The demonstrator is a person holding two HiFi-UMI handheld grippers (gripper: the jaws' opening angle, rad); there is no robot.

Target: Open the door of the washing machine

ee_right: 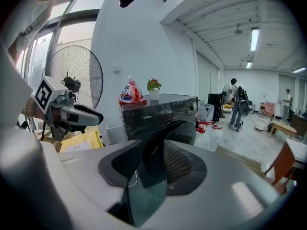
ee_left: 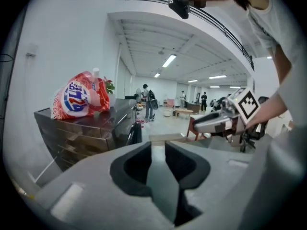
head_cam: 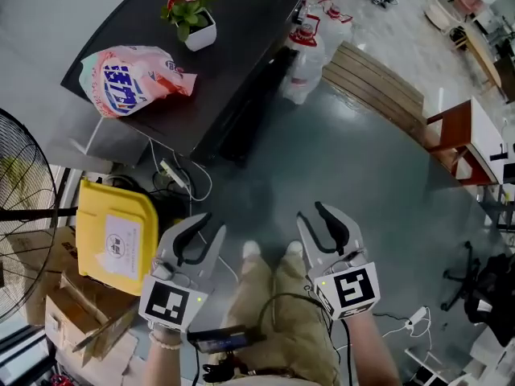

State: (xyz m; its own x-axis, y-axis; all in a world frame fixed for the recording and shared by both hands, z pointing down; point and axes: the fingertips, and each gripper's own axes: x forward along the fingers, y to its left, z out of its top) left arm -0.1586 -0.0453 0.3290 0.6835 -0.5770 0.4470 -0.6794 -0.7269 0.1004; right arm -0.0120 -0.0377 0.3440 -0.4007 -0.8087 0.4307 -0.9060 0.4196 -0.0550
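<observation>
Status: the opening step has not begun. The washing machine [head_cam: 241, 22] stands ahead and to my left, with a detergent bag [head_cam: 133, 79] and a flower pot [head_cam: 193, 18] on its top. In the right gripper view its door [ee_right: 154, 145] appears shut, though I cannot confirm this from any view. Neither gripper is near it, so the full approach, the grip and the pull remain to be done.

Pose: I hold both grippers low in front of my legs, side by side, pointing forward. The left gripper [head_cam: 213, 222] has its jaws slightly apart with nothing between them. The right gripper [head_cam: 310, 211] is likewise parted and empty, and it is aimed at the machine front.
</observation>
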